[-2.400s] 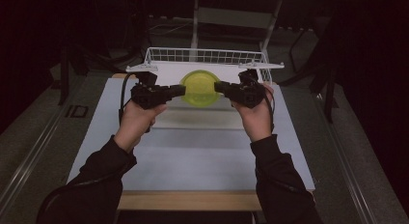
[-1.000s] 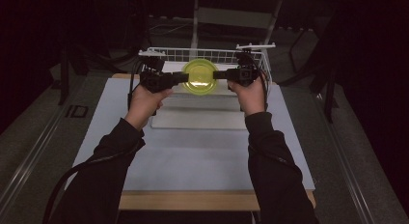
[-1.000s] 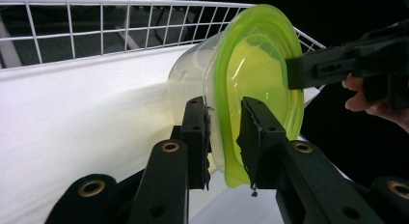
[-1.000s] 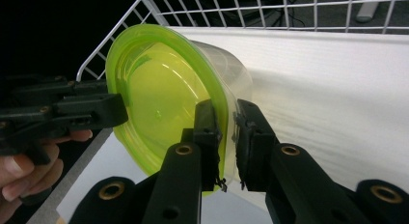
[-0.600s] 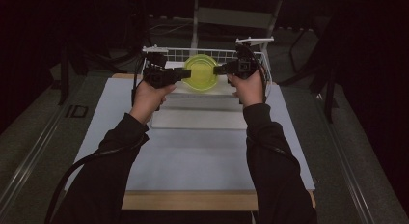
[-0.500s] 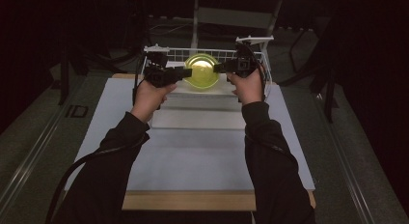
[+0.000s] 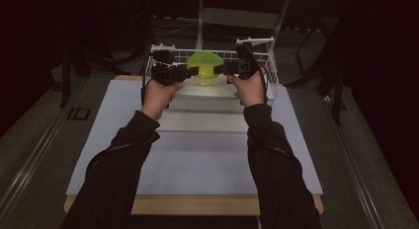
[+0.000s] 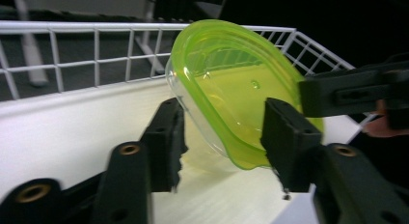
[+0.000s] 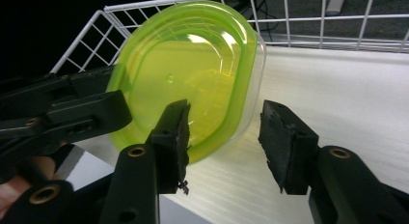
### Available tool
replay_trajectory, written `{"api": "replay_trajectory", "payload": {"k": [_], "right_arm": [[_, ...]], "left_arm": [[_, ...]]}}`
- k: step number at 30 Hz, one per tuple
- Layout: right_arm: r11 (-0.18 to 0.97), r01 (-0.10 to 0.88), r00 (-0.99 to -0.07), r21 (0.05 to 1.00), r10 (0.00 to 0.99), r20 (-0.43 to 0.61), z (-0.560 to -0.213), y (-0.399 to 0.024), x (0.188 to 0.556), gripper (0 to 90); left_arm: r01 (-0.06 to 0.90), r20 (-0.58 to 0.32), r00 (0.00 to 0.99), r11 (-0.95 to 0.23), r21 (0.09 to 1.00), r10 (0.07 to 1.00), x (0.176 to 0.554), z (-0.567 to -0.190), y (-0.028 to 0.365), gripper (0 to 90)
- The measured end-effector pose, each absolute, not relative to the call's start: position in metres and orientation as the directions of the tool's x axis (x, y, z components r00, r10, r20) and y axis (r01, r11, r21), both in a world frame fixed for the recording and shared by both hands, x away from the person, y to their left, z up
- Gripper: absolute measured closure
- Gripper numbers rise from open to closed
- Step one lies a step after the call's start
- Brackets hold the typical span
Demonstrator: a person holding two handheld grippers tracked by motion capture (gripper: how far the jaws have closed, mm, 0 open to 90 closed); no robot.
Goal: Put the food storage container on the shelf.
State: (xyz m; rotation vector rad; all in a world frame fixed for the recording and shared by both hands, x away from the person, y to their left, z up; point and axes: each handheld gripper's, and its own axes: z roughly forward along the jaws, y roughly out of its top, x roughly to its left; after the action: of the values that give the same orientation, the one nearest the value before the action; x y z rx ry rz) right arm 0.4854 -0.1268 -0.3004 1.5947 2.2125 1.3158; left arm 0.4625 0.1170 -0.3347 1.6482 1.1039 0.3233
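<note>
With both the left tool (image 8: 219, 137) and right tool (image 9: 224, 132) just opened and released, the tilted green container (image 7: 205, 67) could tip flat or slide in the wire basket (image 7: 257, 56).

Your container (image 7: 204, 68) at the top centre of the high view is see-through lime green, its lid (image 9: 193, 74) a stronger yellow-green over a clear, colourless body. The wire basket (image 7: 257, 58) around it is white, a grid of thin bars. Your left tool (image 7: 190, 71) and right tool (image 7: 221, 68) are matt black; brass-coloured rings dot the jaws in the gripper views. The table (image 7: 197, 155) is pale grey-white with a light wood edge at the bottom. Your sleeves (image 7: 123, 160) are black.
</note>
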Motion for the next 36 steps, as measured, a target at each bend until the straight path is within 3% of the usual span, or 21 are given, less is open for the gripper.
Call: {"api": "replay_trajectory", "payload": {"k": [11, 22, 25, 27, 31, 36], "right_arm": [[0.087, 0.681, -0.473, 0.727, 0.810, 0.346, -0.298, -0.128, 0.477, 40.1], [0.138, 0.634, -0.524, 0.761, 0.800, 0.292, -0.294, -0.133, 0.459, 30.0], [0.166, 0.619, -0.554, 0.768, 0.786, 0.276, -0.294, -0.132, 0.453, 24.4], [0.172, 0.606, -0.574, 0.776, 0.770, 0.278, -0.295, -0.131, 0.446, 21.9], [0.168, 0.590, -0.586, 0.789, 0.762, 0.276, -0.294, -0.131, 0.438, 20.4], [0.160, 0.584, -0.593, 0.796, 0.753, 0.284, -0.299, -0.133, 0.431, 19.4]], "left_arm": [[0.466, -0.271, 0.508, 0.004, 0.885, 0.818, 0.457, -0.322, 0.120, 41.2], [0.440, -0.286, 0.576, 0.004, 0.898, 0.766, 0.430, -0.311, 0.127, 38.7], [0.419, -0.290, 0.606, 0.012, 0.908, 0.741, 0.422, -0.311, 0.126, 33.7], [0.403, -0.287, 0.634, 0.010, 0.915, 0.718, 0.416, -0.311, 0.125, 25.8], [0.382, -0.278, 0.678, -0.003, 0.924, 0.680, 0.406, -0.312, 0.120, 16.7], [0.328, -0.208, 0.704, -0.051, 0.943, 0.679, 0.394, -0.322, 0.112, 14.2]]}}
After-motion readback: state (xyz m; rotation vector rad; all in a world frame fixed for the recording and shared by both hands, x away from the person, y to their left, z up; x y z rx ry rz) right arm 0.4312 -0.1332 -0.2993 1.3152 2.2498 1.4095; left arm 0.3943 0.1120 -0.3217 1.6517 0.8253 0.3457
